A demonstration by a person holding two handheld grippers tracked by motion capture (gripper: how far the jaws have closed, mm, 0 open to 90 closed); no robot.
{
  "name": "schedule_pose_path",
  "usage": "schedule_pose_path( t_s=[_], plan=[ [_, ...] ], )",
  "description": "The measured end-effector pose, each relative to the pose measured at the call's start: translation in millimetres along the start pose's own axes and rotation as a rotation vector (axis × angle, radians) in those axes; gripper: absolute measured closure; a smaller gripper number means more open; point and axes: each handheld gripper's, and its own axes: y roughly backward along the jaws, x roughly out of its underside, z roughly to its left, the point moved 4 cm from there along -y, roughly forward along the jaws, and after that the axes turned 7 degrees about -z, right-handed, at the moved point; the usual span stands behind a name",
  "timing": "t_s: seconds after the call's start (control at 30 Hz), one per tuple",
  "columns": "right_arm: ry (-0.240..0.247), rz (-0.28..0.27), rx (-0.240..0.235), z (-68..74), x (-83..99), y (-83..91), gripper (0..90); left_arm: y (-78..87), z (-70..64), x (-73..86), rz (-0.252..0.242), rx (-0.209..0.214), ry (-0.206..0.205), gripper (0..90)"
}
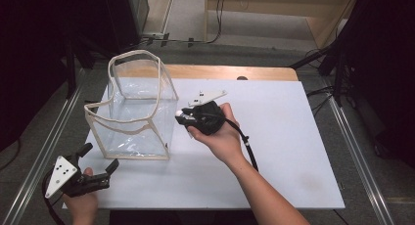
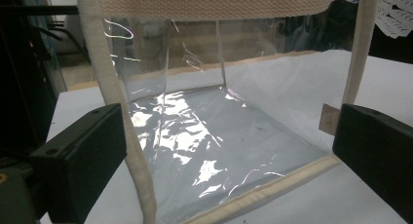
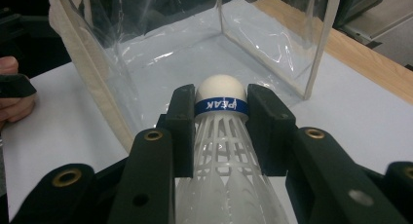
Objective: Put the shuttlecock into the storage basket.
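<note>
A clear plastic bag (image 1: 134,107) with cream trim stands open-topped at the left of the white board. My right gripper (image 1: 182,117) hovers beside the bag's right wall, shut on a white plastic shuttlecock (image 3: 221,151). Its cork tip with a blue band (image 3: 220,90) pokes out between the jaws and points at the bag (image 3: 160,48). My left gripper (image 1: 102,155) sits at the board's front left corner, open, its jaws wide apart and aimed at the bag's near side (image 2: 209,136). Nothing lies between the left gripper's fingers (image 2: 83,156).
The white board (image 1: 274,137) lies on a wooden table (image 1: 230,72), with bare room to the right of my right hand. Metal rails run along both sides. Dark equipment and cables stand beyond the table. The left hand (image 3: 12,95) shows at the right gripper view's left edge.
</note>
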Motion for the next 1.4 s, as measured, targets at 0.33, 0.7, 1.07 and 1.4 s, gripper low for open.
schedule_pose_path(
  t_s=[0.33, 0.7, 1.07, 1.4],
  plan=[
    [0.007, -0.014, -0.005, 1.9, -7.6, 1.1, 63.2, -0.1, -0.1, 0.0, 0.0, 0.0, -0.001, 0.0],
    [0.012, -0.03, -0.009, 3.1, -16.0, 2.3, 63.2, -0.4, -0.5, 0.1, 0.003, 0.0, -0.003, 0.0],
    [0.022, -0.044, -0.011, 4.9, -24.0, 2.7, 63.2, -0.5, -0.7, 0.2, 0.003, 0.001, -0.005, 0.0],
    [0.019, -0.055, -0.012, 4.6, -30.9, 5.5, 63.2, -1.2, -1.3, 0.3, 0.004, 0.001, -0.009, 0.0]
  ],
)
